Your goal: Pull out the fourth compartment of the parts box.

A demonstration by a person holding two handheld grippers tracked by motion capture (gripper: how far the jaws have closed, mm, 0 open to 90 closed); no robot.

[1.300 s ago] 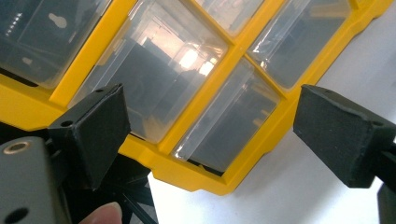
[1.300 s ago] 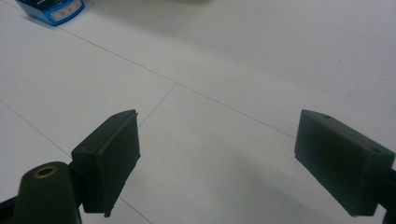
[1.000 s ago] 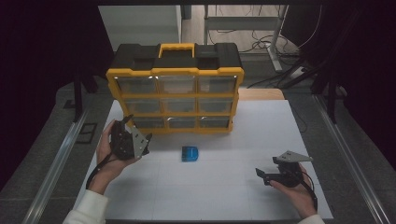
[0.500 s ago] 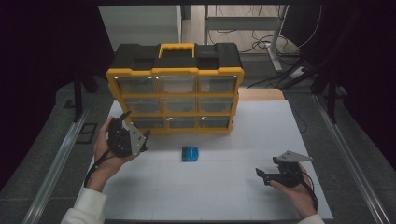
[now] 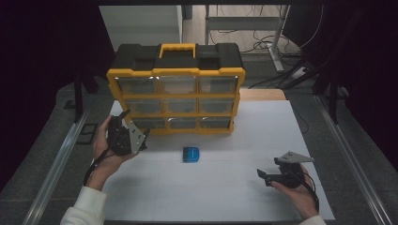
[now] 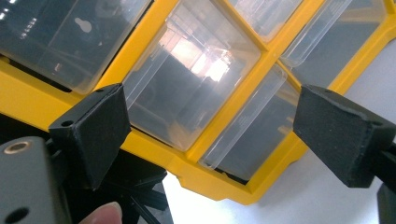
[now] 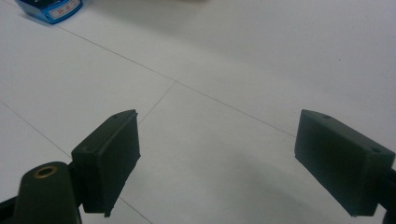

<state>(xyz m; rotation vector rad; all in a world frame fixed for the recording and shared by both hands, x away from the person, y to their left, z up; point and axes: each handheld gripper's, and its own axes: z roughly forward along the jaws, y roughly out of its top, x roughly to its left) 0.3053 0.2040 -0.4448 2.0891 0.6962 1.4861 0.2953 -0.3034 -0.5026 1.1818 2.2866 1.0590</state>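
Left tongs [image 5: 123,123] are spread wide w/ nothing between the jaws, held up right at the lower-left corner of the yellow-and-black plastic organiser case w/ clear drawers [image 5: 176,89], which stands upright at the back of the white desk [image 5: 225,197]. In the left gripper view the clear plastic bottom-row drawer [image 6: 196,88] sits framed between the jaws, close but not touching. Drawer looks light, stiff, thin-walled & glossy, so prob. slippery; best bet is to pinch the protruding front lip at the lower edge, not the flat face. Case itself looks bulky enough to stay put. Right tongs [image 5: 263,174] also released, empty, low over bare desk, well apart from the small blue box [image 5: 191,154] lying mid-desk.
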